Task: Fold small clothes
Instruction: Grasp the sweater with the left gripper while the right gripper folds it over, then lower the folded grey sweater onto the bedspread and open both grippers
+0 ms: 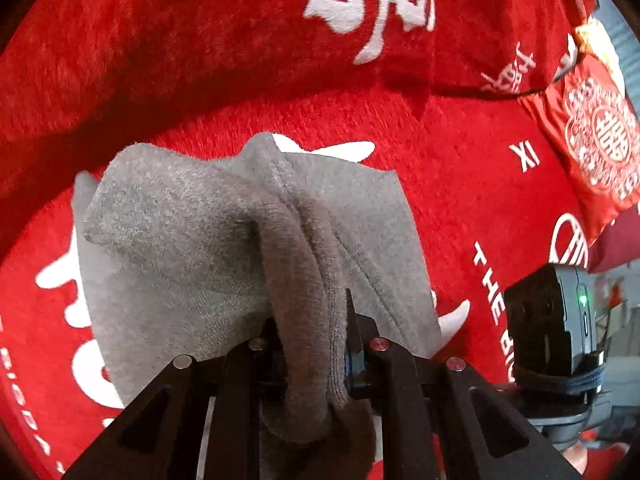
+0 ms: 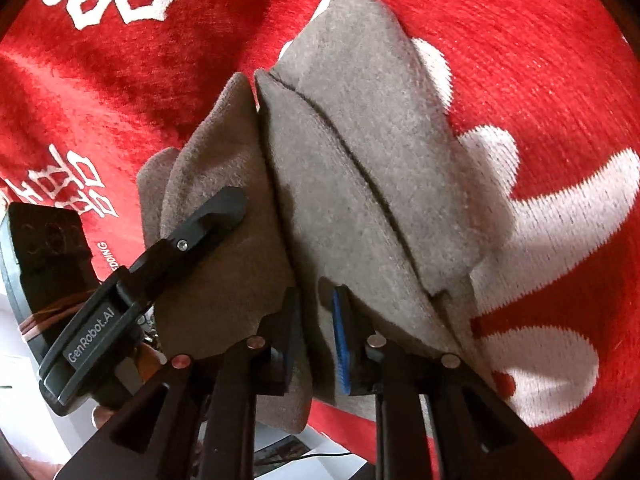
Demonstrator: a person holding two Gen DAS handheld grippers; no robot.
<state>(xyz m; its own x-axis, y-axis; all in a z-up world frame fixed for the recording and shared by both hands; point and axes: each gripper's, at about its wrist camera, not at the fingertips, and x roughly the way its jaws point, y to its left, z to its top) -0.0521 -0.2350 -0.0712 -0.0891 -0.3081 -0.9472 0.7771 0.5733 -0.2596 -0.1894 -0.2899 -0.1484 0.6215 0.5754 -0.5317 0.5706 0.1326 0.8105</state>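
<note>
**Both grippers pinch the near edge of a grey garment over a red blanket**

Left wrist view: the left gripper (image 1: 316, 364) is clenched on a thick bunched roll of the small grey knitted garment (image 1: 192, 240). The rest of the cloth spreads forward from the jaws and lies on the plush red blanket with white woven lettering (image 1: 460, 184). The hold sits on a rolled hem or cuff, probably because several layers gathered there give the fingers something firm to bite. At the right edge, the other tool's black body with a green light (image 1: 548, 316) stands just beside, so both tools work the same edge. A red printed cloth pouch (image 1: 592, 136) lies farther off on the blanket.

Right wrist view: the right gripper (image 2: 316, 332) is closed on the garment's near edge, its blue-padded finger (image 2: 340, 340) pressed against the cloth. Ahead, the grey cloth lies in overlapping flaps with a dark seam running diagonally. The left tool's black finger (image 2: 212, 216) rests on the left flap. Two grips side by side along one edge suggest the edge is meant to be lifted evenly and carried over for a fold.
</note>
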